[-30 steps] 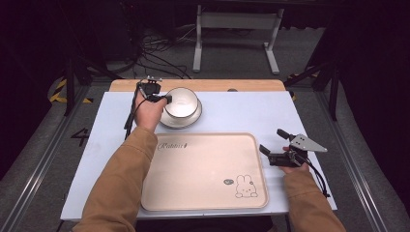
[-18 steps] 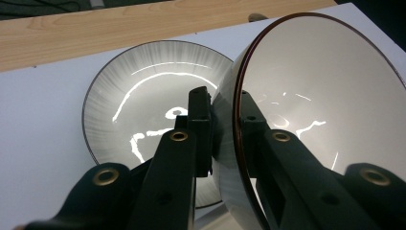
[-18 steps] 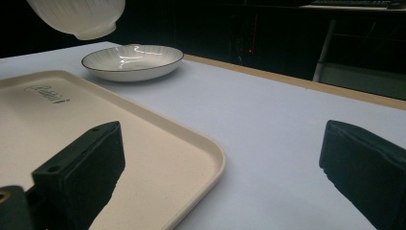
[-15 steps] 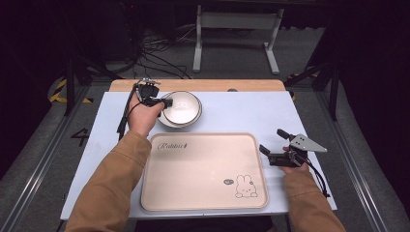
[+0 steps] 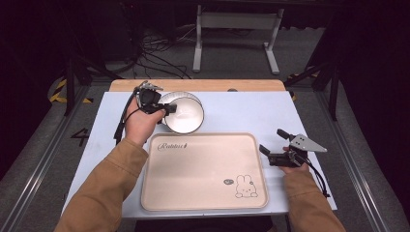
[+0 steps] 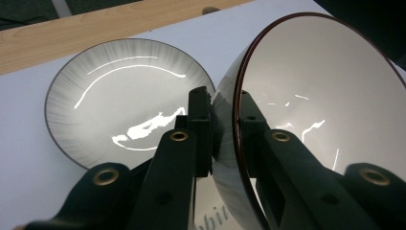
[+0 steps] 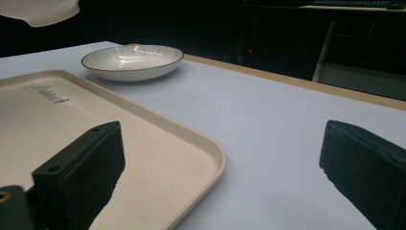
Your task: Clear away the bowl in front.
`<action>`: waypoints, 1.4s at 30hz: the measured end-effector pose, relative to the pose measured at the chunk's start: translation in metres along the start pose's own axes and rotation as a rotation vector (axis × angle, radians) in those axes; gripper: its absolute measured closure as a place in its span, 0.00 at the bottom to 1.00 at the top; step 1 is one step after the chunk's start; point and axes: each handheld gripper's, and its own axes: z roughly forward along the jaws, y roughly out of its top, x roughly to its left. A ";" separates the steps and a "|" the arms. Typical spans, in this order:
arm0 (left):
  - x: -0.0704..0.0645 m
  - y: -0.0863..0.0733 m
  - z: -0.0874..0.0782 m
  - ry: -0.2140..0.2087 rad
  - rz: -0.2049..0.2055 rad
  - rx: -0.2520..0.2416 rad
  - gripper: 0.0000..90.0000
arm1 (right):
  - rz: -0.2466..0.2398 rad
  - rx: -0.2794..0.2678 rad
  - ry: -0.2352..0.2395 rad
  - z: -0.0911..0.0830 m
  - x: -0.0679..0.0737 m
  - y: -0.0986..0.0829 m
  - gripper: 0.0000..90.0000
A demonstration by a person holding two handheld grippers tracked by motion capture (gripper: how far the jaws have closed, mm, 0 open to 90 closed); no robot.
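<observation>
bowl [image 6: 306,96] rim clamped in left tool [image 6: 225,124], above plate [image 6: 124,96]; right tool [image 5: 275,147] released.

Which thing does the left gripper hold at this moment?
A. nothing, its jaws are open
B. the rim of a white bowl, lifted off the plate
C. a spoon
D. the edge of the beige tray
B: the left gripper has its jaws closed on the rim of the bowl, raised beside the plate.

The white bowl [image 6: 311,96] has a dark red rim. The white plate [image 6: 124,100] shows fine grey rays. The beige tray [image 5: 203,169] bears a small rabbit drawing [image 5: 244,186].
</observation>
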 end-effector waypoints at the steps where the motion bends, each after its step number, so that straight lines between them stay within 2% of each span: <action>1: -0.001 0.000 0.000 -0.008 -0.001 0.002 0.91 | 0.000 0.000 0.000 0.000 0.000 0.000 0.03; 3: -0.005 -0.001 -0.002 -0.020 0.017 0.005 0.91 | 0.001 0.000 0.000 0.000 0.000 0.000 0.03; 6: -0.010 -0.003 -0.003 -0.032 0.020 0.009 0.91 | 0.001 0.000 0.000 0.000 0.000 0.000 0.03; 7: -0.011 -0.003 -0.004 -0.036 0.035 0.010 0.91 | 0.001 0.000 0.000 0.000 0.000 0.000 0.03; 16: -0.024 -0.008 -0.002 -0.074 0.054 0.039 0.91 | 0.002 0.000 0.000 0.000 0.000 0.000 0.03; 17: -0.025 -0.009 -0.001 -0.076 0.072 0.043 0.91 | 0.002 0.000 0.000 0.000 0.000 0.000 0.03; 21: -0.030 -0.011 0.000 -0.088 0.066 0.050 0.91 | 0.001 0.000 0.001 0.000 0.000 0.000 0.03; 23: -0.033 -0.012 0.000 -0.101 0.070 0.056 0.91 | 0.001 0.000 0.000 0.000 0.000 0.000 0.03; 24: -0.035 -0.012 0.001 -0.113 0.095 0.064 0.91 | 0.001 0.000 0.000 0.000 0.000 0.000 0.03; 25: -0.037 -0.013 0.002 -0.113 0.085 0.067 0.91 | 0.001 0.000 0.000 0.000 0.000 0.000 0.03; 26: -0.039 -0.014 0.003 -0.117 0.096 0.068 0.91 | 0.001 0.000 0.001 0.000 0.000 0.000 0.03; 28: -0.040 -0.015 0.003 -0.121 0.091 0.070 0.91 | 0.002 0.000 0.001 0.000 0.000 0.000 0.03; 42: -0.057 -0.034 0.031 -0.183 0.145 0.176 0.91 | 0.003 0.000 0.003 0.000 0.000 0.000 0.03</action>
